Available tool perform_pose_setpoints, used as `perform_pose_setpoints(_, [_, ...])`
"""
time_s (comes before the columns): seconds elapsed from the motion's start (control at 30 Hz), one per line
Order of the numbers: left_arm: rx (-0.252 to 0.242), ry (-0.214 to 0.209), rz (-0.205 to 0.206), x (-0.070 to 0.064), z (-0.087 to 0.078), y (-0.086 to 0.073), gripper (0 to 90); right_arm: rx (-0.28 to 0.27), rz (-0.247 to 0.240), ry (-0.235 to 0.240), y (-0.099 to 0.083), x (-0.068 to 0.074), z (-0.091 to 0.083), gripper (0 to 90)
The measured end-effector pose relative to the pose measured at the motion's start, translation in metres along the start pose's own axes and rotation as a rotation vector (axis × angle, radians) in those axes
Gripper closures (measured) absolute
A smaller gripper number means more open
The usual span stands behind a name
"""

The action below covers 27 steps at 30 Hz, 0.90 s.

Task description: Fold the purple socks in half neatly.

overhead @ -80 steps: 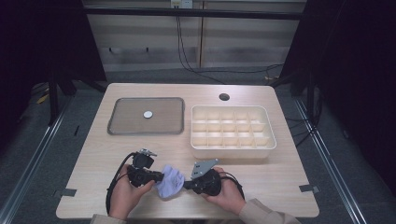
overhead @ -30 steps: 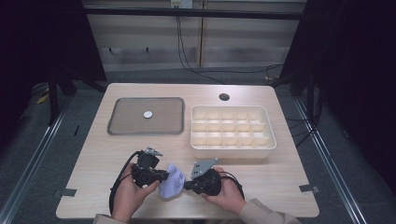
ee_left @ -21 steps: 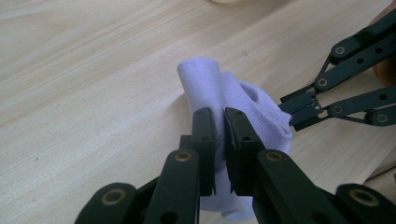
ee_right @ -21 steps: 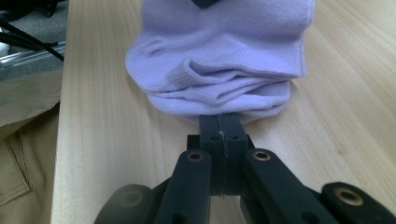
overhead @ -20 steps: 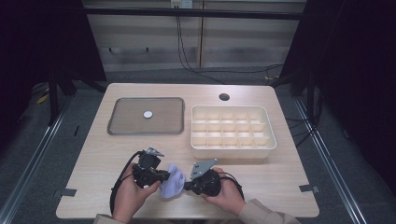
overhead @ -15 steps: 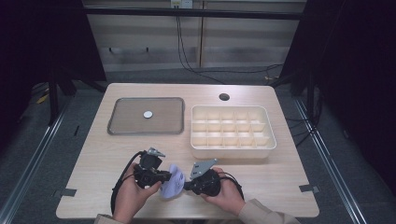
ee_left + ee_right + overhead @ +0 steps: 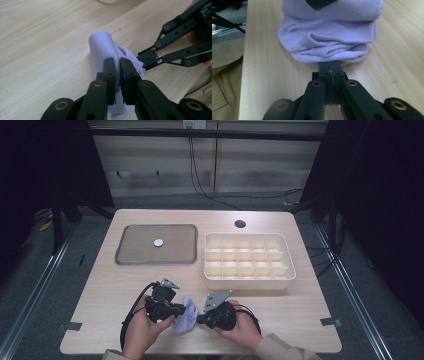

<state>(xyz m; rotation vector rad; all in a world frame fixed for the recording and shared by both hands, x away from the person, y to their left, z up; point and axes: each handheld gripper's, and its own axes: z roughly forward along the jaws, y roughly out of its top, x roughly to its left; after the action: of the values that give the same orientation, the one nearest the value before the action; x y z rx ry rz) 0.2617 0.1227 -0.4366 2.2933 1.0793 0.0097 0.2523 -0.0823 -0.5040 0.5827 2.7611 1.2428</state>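
Observation:
A lavender sock [image 7: 184,316] lies bunched at the table's front edge, between my two grippers. My left gripper [image 7: 176,310] comes in from the left, and in the left gripper view its jaws [image 7: 117,67] are pinched on the sock's [image 7: 105,47] near fold. My right gripper [image 7: 200,318] points in from the right. In the right gripper view its jaws [image 7: 329,65] are pressed together at the sock's [image 7: 329,30] lower hem, with the tips tucked into the fabric. The right gripper [image 7: 142,58] touches the sock's far side in the left gripper view.
A grey tray [image 7: 150,259] at back left holds a small round disc [image 7: 158,242]. A white compartment box [image 7: 249,281] stands at back right, just behind my right hand. There is a round hole [image 7: 240,224] in the tabletop at the back.
My left gripper has shifted a little right, into the sock, and the sock is bunched tighter between the two grippers. The right gripper has hardly moved.

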Motion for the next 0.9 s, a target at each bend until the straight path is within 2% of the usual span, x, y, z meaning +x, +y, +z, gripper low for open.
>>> perform_pose_setpoints(0.6, [0.000,-0.019,0.020,-0.0029,-0.0011,0.0018,83.6,0.004,0.003,-0.010,0.0005,0.0016,0.0002,90.0])
perform_pose_setpoints(0.9, [0.008,-0.030,0.034,-0.0085,0.0030,0.0022,83.5,0.005,-0.006,-0.015,0.0008,0.0019,0.0005,90.0])
